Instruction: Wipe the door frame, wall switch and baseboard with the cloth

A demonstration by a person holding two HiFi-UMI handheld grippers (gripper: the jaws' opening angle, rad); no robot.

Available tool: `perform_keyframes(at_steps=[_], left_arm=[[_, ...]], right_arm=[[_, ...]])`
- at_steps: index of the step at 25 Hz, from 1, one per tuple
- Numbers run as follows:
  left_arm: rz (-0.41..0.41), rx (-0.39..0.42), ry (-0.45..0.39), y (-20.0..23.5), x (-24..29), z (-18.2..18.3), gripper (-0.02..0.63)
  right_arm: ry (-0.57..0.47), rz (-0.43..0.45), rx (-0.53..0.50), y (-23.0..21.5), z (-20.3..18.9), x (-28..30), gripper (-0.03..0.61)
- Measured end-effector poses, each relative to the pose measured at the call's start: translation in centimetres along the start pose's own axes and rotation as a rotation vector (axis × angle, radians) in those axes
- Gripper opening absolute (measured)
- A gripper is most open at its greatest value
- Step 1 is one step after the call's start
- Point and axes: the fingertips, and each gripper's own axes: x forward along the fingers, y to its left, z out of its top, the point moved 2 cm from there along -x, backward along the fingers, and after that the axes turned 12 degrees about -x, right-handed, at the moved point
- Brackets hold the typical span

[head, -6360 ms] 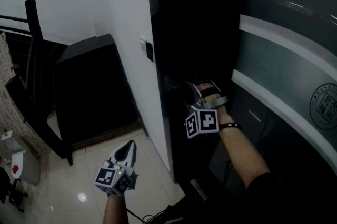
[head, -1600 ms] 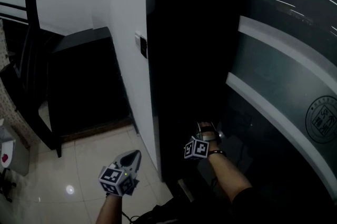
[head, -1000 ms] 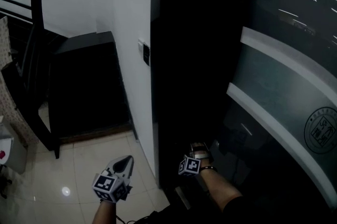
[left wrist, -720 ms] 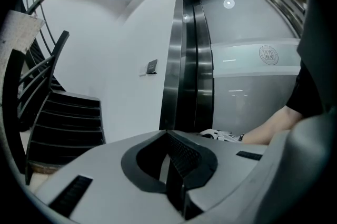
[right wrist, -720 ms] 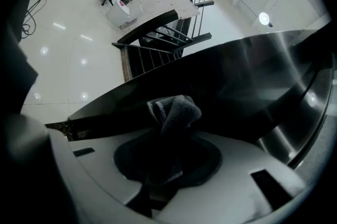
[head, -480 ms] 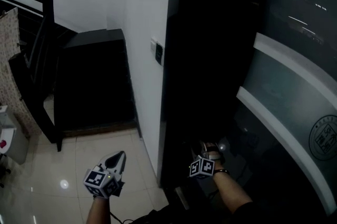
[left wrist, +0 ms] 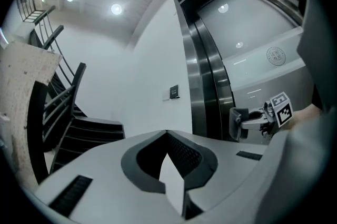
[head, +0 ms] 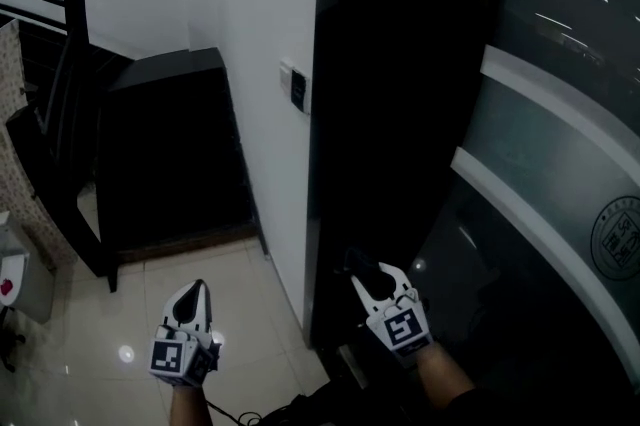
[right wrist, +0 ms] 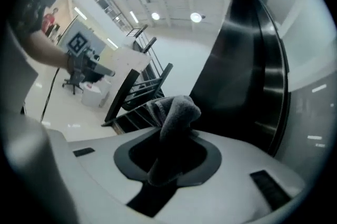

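The right gripper point(head: 378, 276) is clamped on the grey cloth point(right wrist: 178, 110), which sticks up from between its jaws, low down beside the dark door frame point(head: 400, 114). The left gripper point(head: 190, 292) hangs above the tiled floor point(head: 250, 314) with jaws together (nothing between them) — the wall switch point(head: 297, 89) is higher, on the white wall.

wall switch point(head: 297, 90): buttons too small | door frame point(head: 400, 164): foot dark (unreadable)

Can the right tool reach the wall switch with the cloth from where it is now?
Probably yes: nothing stands between them. The right tool, shut on the cloth, is low by the door frame; the wall switch is higher up.
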Motion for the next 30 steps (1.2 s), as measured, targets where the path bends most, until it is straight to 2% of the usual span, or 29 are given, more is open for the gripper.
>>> perform_keyframes(at_steps=[3, 6, 8, 10, 13, 17, 23, 28, 30], left_arm=[[0.042, -0.029, -0.015, 1.8, -2.3, -0.6, -0.008], [0.086, -0.095, -0.043, 3.9, -4.2, -1.2, -0.008], [0.127, -0.149, -0.061, 4.7, -5.5, -1.0, -0.008], [0.157, -0.167, -0.062, 5.6, -7.0, -1.1, -0.008], [0.163, -0.155, -0.054, 6.1, -7.5, -1.4, -0.008], [0.142, -0.144, -0.045, 5.4, -6.9, -2.0, -0.008], [0.121, -0.153, -0.012, 4.4, -7.3, -3.3, -0.008], [0.172, -0.213, -0.034, 6.0, -8.1, -3.3, -0.008], [0.199, -0.211, -0.041, 7.2, -9.0, -3.0, -0.008]], right_arm=[[-0.006, -0.002, 0.185, 0.4, -0.1, -1.5, 0.087], [-0.006, 0.011, 0.273, 0.8, -1.0, -1.9, 0.087], [-0.032, 0.023, 0.337, 1.3, -0.4, -2.6, 0.087], [-0.063, 0.033, 0.378, 2.0, 0.5, -3.2, 0.087], [-0.08, 0.024, 0.385, 2.5, 1.0, -2.8, 0.088], [-0.047, -0.017, 0.373, 2.4, -0.2, -2.0, 0.087], [-0.012, -0.024, 0.381, 2.2, -1.7, -2.9, 0.088], [-0.011, -0.007, 0.374, 2.5, -1.3, -2.0, 0.087], [-0.016, 0.006, 0.344, 3.2, -0.5, -1.0, 0.088]])
